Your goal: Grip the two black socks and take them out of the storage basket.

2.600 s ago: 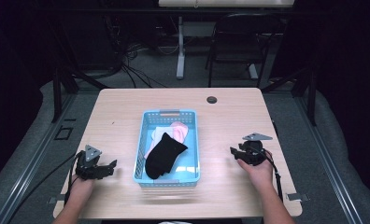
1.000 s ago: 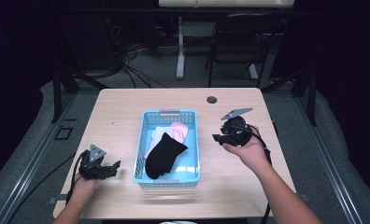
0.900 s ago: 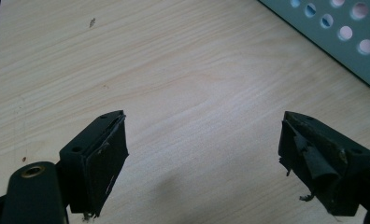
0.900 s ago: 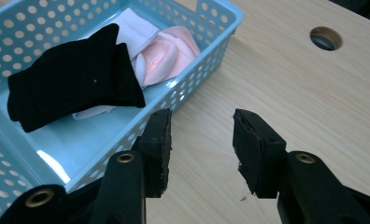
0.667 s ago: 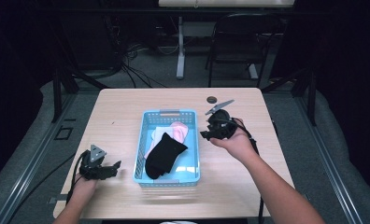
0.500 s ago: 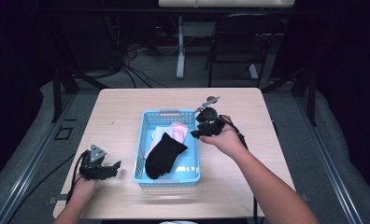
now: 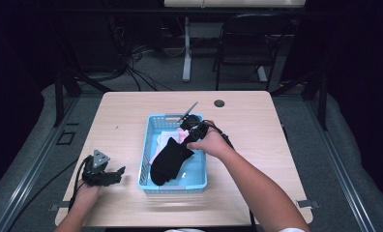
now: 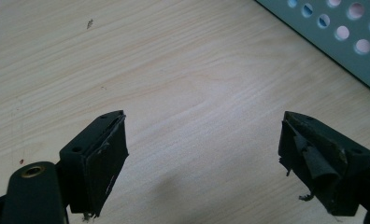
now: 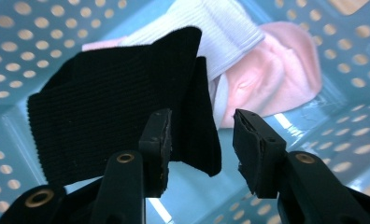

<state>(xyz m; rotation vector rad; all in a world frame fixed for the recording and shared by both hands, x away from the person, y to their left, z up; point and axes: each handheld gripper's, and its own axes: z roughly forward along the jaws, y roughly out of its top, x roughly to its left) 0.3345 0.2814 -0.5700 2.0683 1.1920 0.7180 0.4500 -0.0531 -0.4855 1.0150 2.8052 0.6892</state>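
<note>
**Two tools, one poised over a black sock**

Two tools show. The right tool (image 7: 188,129), jaws apart, hangs inside the blue basket (image 7: 146,166), its tips straddling the cuff edge of the black sock (image 7: 169,155). The sock's long axis runs from that cuff toward the basket's near end, over white and pink socks (image 9: 272,70). Contact seems not yet made. The left tool (image 7: 116,174), jaws apart, rests on the worktop (image 7: 257,125) left of the basket.
</note>
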